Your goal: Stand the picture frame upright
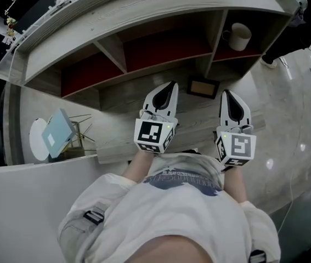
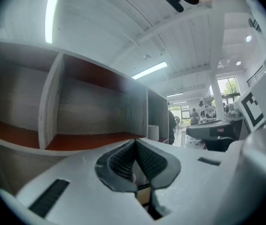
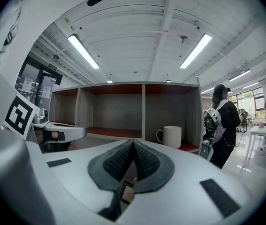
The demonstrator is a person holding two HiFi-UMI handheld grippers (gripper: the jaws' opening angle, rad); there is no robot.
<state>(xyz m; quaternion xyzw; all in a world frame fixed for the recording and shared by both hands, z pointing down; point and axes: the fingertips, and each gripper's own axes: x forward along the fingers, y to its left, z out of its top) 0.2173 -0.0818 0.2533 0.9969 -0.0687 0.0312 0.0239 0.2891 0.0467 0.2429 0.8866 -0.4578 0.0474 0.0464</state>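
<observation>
The picture frame [image 1: 203, 87], small, dark-rimmed with a tan centre, sits on the wooden shelf base [image 1: 122, 97] in front of the compartments; it seems to stand on its edge facing me. My left gripper [image 1: 171, 85] hangs just left of it and my right gripper [image 1: 225, 92] just right, both apart from it. Both are shut with nothing between the pads. In the left gripper view the jaws [image 2: 135, 143] meet and the frame [image 2: 143, 195] peeks out below them. The right gripper view shows the same: closed jaws [image 3: 133, 143] over a sliver of the frame [image 3: 126, 193].
A white mug [image 1: 239, 36] stands in the right compartment of the shelf unit [image 1: 144, 15]. At the left, a light blue board [image 1: 57, 132] rests on a wire stand beside a white disc. A person in dark clothes [image 3: 223, 125] stands by the shelf's right end.
</observation>
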